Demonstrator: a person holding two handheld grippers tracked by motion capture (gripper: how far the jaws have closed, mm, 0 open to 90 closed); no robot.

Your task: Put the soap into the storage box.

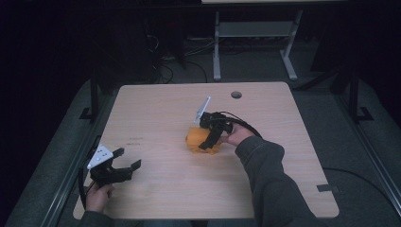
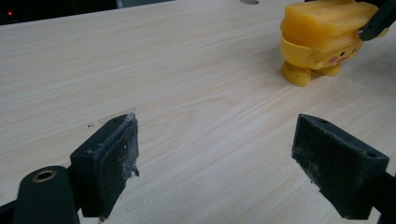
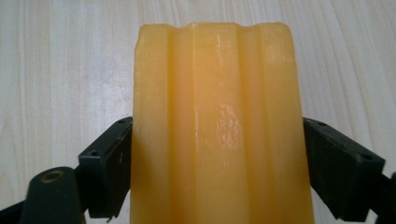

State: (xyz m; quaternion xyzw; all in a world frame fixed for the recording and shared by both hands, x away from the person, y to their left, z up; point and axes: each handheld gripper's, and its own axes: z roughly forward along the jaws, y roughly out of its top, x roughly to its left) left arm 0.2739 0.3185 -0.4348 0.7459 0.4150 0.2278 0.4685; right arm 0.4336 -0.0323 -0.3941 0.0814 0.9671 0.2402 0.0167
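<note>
One yellow toy (image 2: 322, 37) upright, right gripper (image 1: 213, 135) clamped

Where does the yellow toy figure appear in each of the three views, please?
High view: the yellow toy figure stands near the table's middle, under the right gripper.
Left gripper view: top right, standing on its feet, beyond the open jaws.
Right gripper view: centre, its ridged top clamped between both jaws.
Shared landmark: the pale wooden table.
</note>
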